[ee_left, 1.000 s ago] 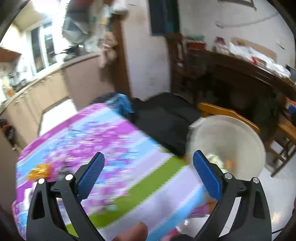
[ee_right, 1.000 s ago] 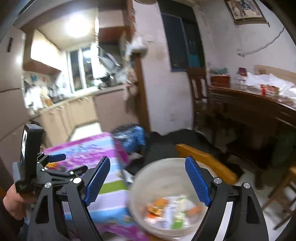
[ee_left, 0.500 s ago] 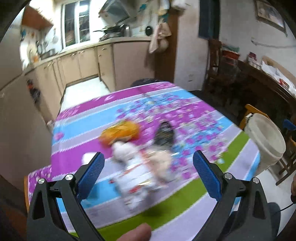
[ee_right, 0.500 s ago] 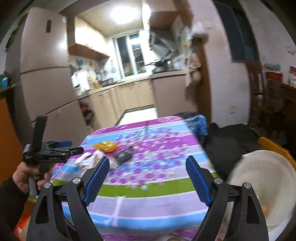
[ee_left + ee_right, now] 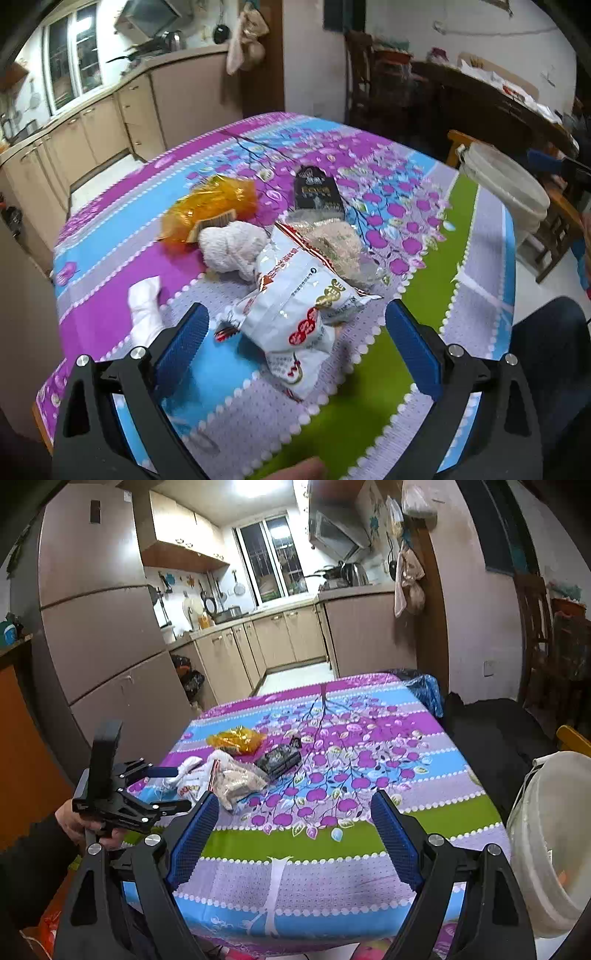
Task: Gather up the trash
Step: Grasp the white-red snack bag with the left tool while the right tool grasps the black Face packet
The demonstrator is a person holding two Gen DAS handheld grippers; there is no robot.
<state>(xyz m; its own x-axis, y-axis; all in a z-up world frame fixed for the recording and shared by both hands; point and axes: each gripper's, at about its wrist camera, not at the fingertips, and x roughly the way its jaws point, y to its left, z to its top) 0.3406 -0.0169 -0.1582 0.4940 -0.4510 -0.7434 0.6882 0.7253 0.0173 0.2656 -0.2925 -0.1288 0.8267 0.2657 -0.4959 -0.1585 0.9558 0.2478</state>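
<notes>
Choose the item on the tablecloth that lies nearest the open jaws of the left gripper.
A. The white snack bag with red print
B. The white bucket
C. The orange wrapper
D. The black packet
A. In the left wrist view the white snack bag lies just ahead of the left gripper, while the orange wrapper and black packet lie farther back.

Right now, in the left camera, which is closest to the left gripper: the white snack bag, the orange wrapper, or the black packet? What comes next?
From the left gripper:
1. White snack bag, between the open fingers, nearest.
2. Orange wrapper, farther back, left.
3. Black packet, farthest back, middle, only slightly beyond the orange wrapper.
</notes>
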